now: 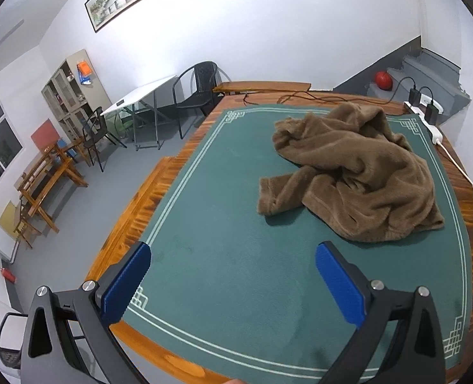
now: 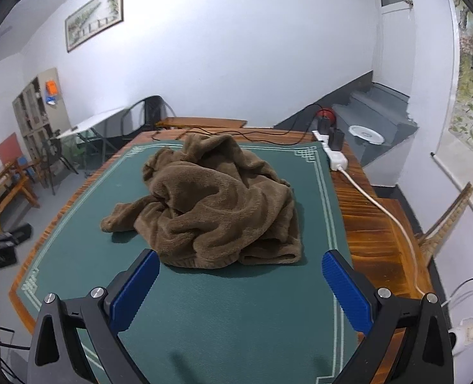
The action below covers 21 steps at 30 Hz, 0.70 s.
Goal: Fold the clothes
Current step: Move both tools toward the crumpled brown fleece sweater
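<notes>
A brown fleece garment [image 1: 351, 172] lies crumpled in a heap on the green mat [image 1: 223, 256], toward the mat's far right in the left wrist view, with one sleeve trailing out to the left. In the right wrist view the same garment [image 2: 217, 204] fills the middle of the mat [image 2: 236, 304]. My left gripper [image 1: 233, 252] hangs open above the mat's near left part, well short of the garment. My right gripper [image 2: 239, 259] is open just in front of the garment's near hem, with nothing between its blue pads.
The mat covers a wooden table [image 1: 131, 220]. A white power strip [image 2: 335, 156] with black chargers and a white cable [image 2: 396, 224] runs along the table's right edge. Black cords lie at the far edge. Chairs, a folding table [image 1: 140, 96] and a cabinet stand to the left.
</notes>
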Tool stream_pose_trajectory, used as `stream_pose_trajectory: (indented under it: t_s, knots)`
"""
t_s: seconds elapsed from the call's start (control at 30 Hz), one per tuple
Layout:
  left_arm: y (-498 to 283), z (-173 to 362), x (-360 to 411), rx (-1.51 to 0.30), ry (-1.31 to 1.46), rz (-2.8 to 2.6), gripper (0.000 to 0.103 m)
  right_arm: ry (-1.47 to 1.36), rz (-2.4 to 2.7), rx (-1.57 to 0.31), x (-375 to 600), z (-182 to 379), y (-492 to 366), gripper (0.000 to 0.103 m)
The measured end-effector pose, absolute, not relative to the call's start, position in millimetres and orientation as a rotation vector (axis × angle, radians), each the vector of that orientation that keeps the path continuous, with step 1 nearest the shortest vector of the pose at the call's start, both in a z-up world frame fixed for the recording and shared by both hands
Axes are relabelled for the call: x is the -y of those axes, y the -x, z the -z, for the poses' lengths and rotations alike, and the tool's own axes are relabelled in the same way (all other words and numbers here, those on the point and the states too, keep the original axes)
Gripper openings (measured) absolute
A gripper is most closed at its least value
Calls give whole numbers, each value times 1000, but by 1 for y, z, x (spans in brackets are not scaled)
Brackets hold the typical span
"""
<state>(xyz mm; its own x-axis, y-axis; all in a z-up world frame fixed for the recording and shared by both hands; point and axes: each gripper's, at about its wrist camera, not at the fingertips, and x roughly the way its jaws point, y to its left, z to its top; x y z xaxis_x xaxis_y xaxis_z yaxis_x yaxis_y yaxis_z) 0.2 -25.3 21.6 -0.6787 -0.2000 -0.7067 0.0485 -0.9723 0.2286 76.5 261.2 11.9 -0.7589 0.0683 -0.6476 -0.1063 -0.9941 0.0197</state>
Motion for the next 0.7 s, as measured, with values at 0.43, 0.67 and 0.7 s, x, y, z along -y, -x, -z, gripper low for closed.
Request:
stream_pose_trajectory:
  t_s: [0.43, 0.67, 0.7]
  knots:
    - [60, -14, 44, 358, -1267, 2810, 103, 1128, -2646, -27, -252, -2, -37, 103]
    - [84, 3, 58, 313, -1361, 2820, 103, 1193, -2610, -69, -238, 11, -14, 103]
    - [87, 5, 59, 306, -1374, 2821, 103, 1204, -2605, -74, -236, 13, -11, 103]
